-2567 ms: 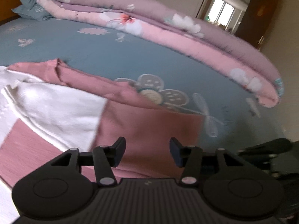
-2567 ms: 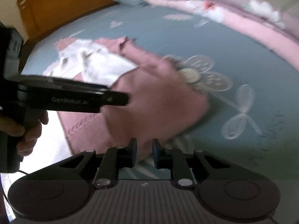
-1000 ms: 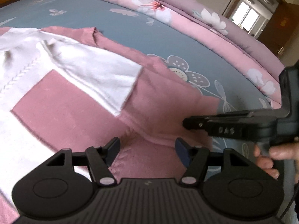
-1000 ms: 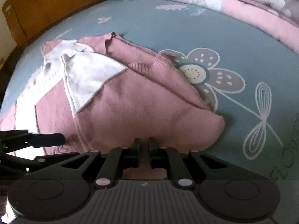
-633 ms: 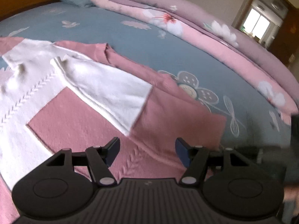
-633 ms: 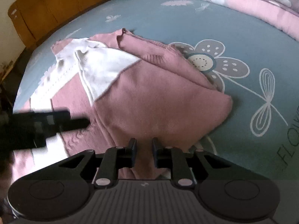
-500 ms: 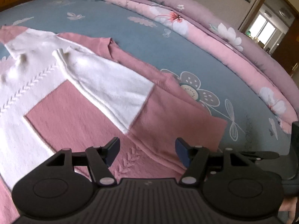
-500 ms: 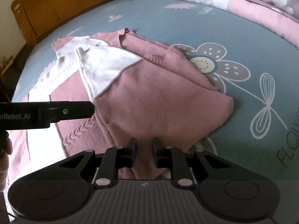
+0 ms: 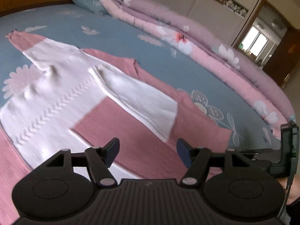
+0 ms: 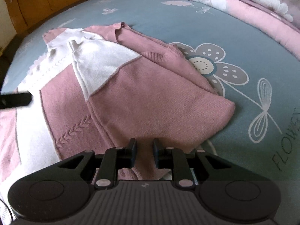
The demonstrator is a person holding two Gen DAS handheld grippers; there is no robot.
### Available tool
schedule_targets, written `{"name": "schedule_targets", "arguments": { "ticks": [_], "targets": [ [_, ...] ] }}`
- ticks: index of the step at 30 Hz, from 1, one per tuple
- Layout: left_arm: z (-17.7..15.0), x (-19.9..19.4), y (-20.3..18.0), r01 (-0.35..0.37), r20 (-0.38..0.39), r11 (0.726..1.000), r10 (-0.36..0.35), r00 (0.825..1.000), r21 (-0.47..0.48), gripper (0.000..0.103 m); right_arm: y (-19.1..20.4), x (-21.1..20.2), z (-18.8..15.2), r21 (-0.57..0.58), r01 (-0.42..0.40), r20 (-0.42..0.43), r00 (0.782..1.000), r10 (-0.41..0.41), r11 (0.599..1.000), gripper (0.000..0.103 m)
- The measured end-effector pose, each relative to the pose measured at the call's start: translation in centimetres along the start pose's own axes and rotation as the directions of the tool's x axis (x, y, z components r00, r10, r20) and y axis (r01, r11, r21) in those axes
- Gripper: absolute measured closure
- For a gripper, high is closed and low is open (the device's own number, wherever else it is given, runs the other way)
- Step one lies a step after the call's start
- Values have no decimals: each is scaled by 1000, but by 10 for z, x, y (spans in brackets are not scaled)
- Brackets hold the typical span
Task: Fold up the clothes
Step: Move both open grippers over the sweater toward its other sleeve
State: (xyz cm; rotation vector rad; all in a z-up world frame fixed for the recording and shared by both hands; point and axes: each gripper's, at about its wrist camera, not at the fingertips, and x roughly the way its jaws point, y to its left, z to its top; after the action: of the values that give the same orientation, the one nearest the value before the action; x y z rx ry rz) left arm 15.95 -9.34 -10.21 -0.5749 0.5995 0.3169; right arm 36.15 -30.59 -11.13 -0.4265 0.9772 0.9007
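Pink-and-white knit sweater (image 10: pixel 131 93) lies flat on the bed, partly folded: one sleeve laid across the body, white panel (image 9: pixel 142 101) over pink, braided stitch lines in the knit, ribbed cuff edge near the flower print. Left gripper (image 9: pixel 147 150) hovers over the sweater's lower part, jaws wide apart, nothing between them. Right gripper (image 10: pixel 143 153) sits low at the sweater's near edge, jaws narrow with a gap; pink fabric shows in the gap, can't tell if pinched. Blue floral bedsheet (image 10: pixel 253 61), soft and smooth. Rolled pink/lilac floral quilt (image 9: pixel 187 37) along the far side, wooden headboard (image 10: pixel 37 1), pale wardrobe doors (image 9: pixel 206 1) behind.
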Motion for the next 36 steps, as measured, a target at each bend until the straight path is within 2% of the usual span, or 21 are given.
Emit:
{"name": "schedule_targets", "arguments": {
  "ticks": [3, 5, 8, 10, 13, 18, 21, 29, 36],
  "targets": [
    [-3, -6, 31, 40, 32, 999, -40, 999, -7, 36, 16, 3, 3, -15, 82, -14, 997, -82, 997, 79],
    [-8, -15, 53, 39, 42, 999, -38, 998, -37, 36, 26, 7, 8, -16, 140, -39, 989, -141, 990, 78],
    [-14, -29, 85, 49, 9, 993, -49, 999, -110, 36, 41, 13, 15, -18, 227, -77, 971, -228, 974, 78],
    [-11, -34, 98, 48, -33, 991, -53, 998, -127, 35, 51, 17, 20, -22, 284, -103, 953, -284, 959, 77],
    [3, -33, 109, 21, -107, 993, -33, 994, -116, 35, 50, 20, 23, 6, 298, -119, 948, -295, 955, 77],
    [38, -41, 130, 24, -180, 978, -62, 982, -206, 35, 39, 26, 34, 102, 300, -183, 943, -279, 948, 76],
    [63, -43, 142, -15, -219, 982, -26, 975, -187, 35, 40, 31, 41, 100, 317, -222, 931, -290, 943, 76],
    [131, -34, 177, -131, -273, 962, 62, 960, -240, 35, 36, 43, 55, 151, 355, -310, 903, -297, 923, 75],
    [159, -16, 172, -133, -308, 966, 59, 949, -223, 35, 29, 46, 57, 184, 359, -319, 902, -290, 915, 74]
  ]
}}
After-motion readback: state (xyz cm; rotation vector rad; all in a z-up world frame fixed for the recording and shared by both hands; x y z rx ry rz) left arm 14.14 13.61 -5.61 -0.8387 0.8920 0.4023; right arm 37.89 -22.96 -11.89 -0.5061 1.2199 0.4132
